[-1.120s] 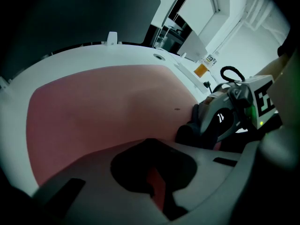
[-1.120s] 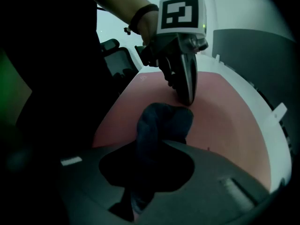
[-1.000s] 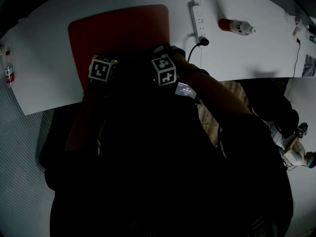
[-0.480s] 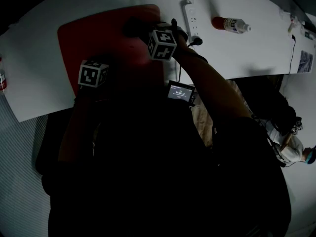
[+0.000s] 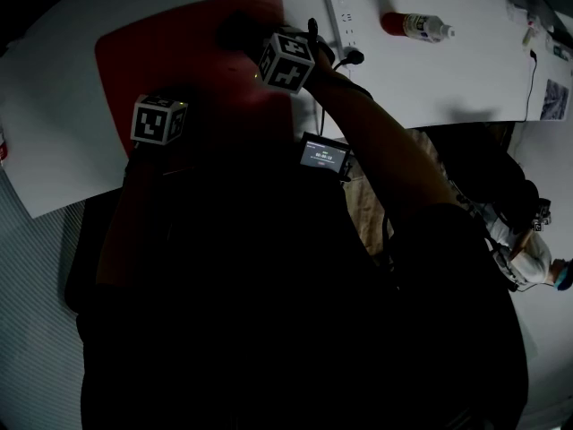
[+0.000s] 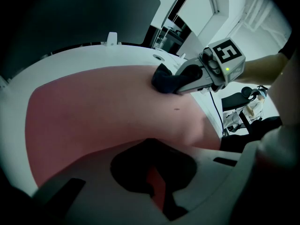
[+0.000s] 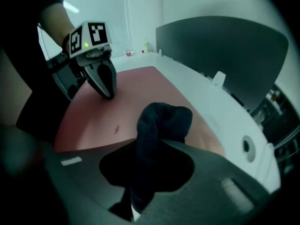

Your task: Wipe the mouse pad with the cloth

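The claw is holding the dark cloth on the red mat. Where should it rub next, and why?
Probably drag the cloth back over the small dark speck. The right gripper is shut on the cloth near the mouse pad's far edge, the speck lies nearer the person, and the shut left gripper rests its tips on the pad, seemingly steadying it.
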Tool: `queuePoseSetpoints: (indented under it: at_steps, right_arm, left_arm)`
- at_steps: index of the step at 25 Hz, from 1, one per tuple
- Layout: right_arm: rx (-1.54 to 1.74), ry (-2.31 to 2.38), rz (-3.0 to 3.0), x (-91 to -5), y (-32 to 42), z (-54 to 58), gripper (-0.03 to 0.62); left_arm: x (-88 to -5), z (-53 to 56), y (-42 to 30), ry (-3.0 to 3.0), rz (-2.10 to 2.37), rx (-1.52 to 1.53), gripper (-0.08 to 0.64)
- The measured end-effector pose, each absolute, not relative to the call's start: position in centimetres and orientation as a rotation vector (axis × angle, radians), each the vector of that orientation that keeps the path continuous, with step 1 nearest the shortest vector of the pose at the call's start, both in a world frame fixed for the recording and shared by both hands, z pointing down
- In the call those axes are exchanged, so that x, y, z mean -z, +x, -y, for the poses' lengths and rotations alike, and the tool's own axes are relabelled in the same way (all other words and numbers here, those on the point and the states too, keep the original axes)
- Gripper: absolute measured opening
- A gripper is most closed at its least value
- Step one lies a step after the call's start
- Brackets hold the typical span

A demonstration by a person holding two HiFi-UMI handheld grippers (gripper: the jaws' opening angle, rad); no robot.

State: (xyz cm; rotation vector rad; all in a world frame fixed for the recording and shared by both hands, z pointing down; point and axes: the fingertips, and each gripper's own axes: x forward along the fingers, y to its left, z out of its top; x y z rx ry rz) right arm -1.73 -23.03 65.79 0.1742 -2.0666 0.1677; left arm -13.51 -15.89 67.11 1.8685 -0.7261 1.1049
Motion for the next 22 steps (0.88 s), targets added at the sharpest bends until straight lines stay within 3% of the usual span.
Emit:
queuePoseSetpoints:
  at_steps: [11, 17, 22]
  right_arm:
    - [-0.386, -0.16, 2.128, -64.9, -6.9, 8.9, 0.06]
    - [-0.498, -0.217, 2.091, -64.7, -6.6, 7.9, 0.06]
    - [-0.897, -0.032, 2.316, -57.6, -5.3, 11.5, 0.061]
  left_arm:
    - [-67.3, 16.1, -14.1, 1.875, 0.743, -1.112, 0.008]
    - [-67.4, 16.1, -13.7, 1.895, 0.741, -1.115, 0.008]
    - [-67.6, 15.3, -14.0, 1.861, 0.675, -1.12, 0.008]
